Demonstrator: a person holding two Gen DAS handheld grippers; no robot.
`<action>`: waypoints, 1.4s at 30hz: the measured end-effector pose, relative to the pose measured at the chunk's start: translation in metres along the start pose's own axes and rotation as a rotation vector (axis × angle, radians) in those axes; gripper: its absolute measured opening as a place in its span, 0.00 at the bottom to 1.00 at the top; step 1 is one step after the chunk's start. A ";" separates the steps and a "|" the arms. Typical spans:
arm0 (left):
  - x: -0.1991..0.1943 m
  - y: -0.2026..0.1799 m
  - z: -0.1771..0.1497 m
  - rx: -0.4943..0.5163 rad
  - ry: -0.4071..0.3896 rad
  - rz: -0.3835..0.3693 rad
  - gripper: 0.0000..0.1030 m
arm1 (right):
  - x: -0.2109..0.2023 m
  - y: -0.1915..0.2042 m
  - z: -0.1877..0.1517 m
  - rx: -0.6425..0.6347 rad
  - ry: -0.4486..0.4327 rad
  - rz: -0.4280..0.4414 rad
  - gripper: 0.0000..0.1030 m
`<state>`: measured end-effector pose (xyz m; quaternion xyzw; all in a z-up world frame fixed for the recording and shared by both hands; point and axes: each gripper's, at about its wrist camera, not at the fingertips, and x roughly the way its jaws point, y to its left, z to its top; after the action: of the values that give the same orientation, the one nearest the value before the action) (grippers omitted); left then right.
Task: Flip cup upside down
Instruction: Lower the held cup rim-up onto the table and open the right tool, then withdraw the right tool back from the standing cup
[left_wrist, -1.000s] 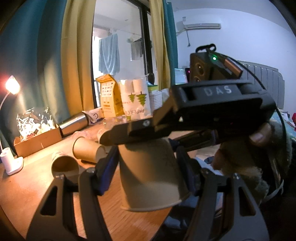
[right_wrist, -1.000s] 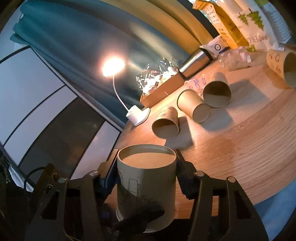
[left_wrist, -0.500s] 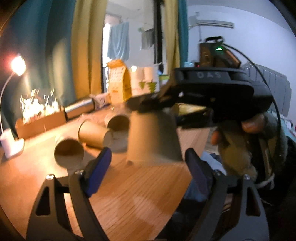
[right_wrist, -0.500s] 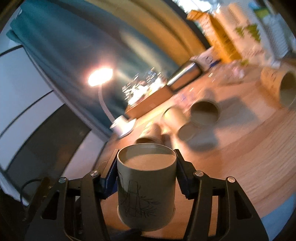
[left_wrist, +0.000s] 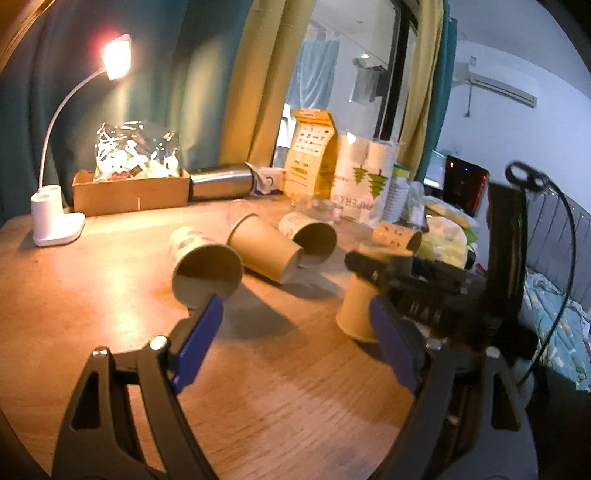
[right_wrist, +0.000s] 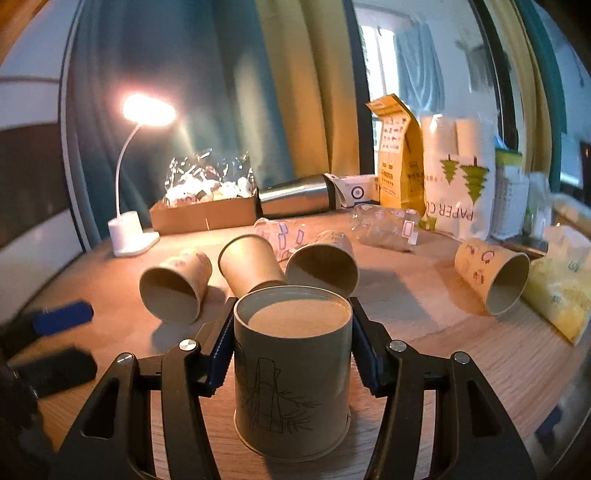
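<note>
Between right gripper (right_wrist: 291, 345) pads, inverted cup (right_wrist: 291, 373), rim cut off; left gripper (left_wrist: 295, 343) wide.

We see a tan cup (right_wrist: 291, 373) bearing a dark line drawing of bamboo, held between blue pads (right_wrist: 220, 356) on black fingers. Behind the cup, the table (right_wrist: 424, 306) is warm orange-brown wood grain. Further behind it, a white lamp (right_wrist: 129, 230) glows orange against a teal curtain (right_wrist: 166, 74). Right of the cup, another tan cup (right_wrist: 491, 273) carries red doodles. A white bag (right_wrist: 458, 184) shows green trees beside a yellow carton (right_wrist: 400, 162).
</note>
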<state>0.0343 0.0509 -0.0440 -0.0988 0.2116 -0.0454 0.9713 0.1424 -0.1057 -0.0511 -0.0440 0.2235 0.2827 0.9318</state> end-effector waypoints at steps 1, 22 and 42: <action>0.000 0.001 -0.001 -0.005 -0.001 0.001 0.81 | 0.000 0.003 -0.002 -0.013 -0.007 -0.010 0.57; 0.004 0.003 0.001 -0.014 -0.020 -0.006 0.81 | -0.015 0.012 -0.004 -0.031 -0.040 -0.073 0.67; 0.001 -0.004 -0.001 0.042 -0.044 -0.002 0.81 | -0.092 0.007 -0.021 0.073 0.015 -0.141 0.68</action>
<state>0.0343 0.0471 -0.0445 -0.0796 0.1891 -0.0487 0.9775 0.0624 -0.1509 -0.0287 -0.0277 0.2372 0.2078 0.9486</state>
